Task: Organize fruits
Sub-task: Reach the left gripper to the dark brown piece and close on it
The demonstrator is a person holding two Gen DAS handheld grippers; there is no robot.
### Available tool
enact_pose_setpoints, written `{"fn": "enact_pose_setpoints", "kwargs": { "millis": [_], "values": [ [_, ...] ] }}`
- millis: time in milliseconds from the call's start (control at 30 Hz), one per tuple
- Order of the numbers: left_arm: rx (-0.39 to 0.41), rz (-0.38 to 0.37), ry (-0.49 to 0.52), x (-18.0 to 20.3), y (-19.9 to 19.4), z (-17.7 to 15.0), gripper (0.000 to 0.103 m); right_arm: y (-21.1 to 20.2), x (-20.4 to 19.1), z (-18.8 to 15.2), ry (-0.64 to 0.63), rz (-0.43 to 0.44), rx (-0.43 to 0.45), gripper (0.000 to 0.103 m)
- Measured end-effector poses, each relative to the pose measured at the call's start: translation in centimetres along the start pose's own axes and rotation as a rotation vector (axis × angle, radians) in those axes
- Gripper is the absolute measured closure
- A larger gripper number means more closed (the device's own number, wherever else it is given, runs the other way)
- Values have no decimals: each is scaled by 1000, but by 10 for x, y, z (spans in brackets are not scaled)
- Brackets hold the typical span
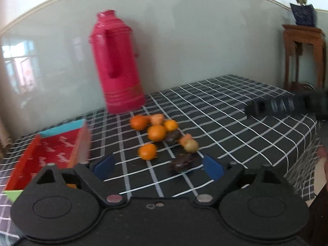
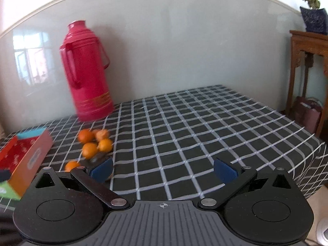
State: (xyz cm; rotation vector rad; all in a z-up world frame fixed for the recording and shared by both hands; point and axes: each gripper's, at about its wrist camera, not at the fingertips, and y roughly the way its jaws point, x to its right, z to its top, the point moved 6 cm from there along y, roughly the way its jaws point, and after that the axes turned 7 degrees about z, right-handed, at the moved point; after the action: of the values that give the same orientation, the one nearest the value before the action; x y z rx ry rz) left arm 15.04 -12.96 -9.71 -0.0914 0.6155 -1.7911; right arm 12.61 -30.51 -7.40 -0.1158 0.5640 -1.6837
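Several small oranges [image 1: 156, 132] lie in a loose pile on the black checked tablecloth [image 1: 225, 110], with dark brown fruits [image 1: 182, 162] and a yellowish one [image 1: 190, 145] among them. An open red box [image 1: 51, 153] stands to their left. My left gripper [image 1: 157, 167] is open and empty, low over the cloth just in front of the pile. My right gripper [image 2: 164, 170] is open and empty over bare cloth, right of the oranges [image 2: 90, 148] and the red box [image 2: 26, 160]. It also shows blurred in the left wrist view [image 1: 283, 106].
A tall pink thermos [image 1: 116, 65] stands behind the fruit by the wall. A wooden side table [image 1: 303, 55] with a potted plant [image 1: 301, 6] stands beyond the table's right edge.
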Motion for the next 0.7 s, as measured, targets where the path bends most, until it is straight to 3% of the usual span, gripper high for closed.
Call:
{"fn": "enact_pose_setpoints", "kwargs": {
  "millis": [167, 300, 567, 700],
  "values": [
    [-20, -53, 13, 16, 27, -3, 27, 12, 11, 13, 21, -42, 50, 0],
    [-28, -80, 0, 22, 44, -7, 36, 17, 23, 3, 46, -82, 82, 0],
    [-116, -123, -65, 24, 75, -23, 58, 30, 31, -5, 78, -113, 57, 0],
    [-112, -124, -72, 25, 79, -25, 59, 35, 31, -9, 86, -113, 41, 0]
  ]
}}
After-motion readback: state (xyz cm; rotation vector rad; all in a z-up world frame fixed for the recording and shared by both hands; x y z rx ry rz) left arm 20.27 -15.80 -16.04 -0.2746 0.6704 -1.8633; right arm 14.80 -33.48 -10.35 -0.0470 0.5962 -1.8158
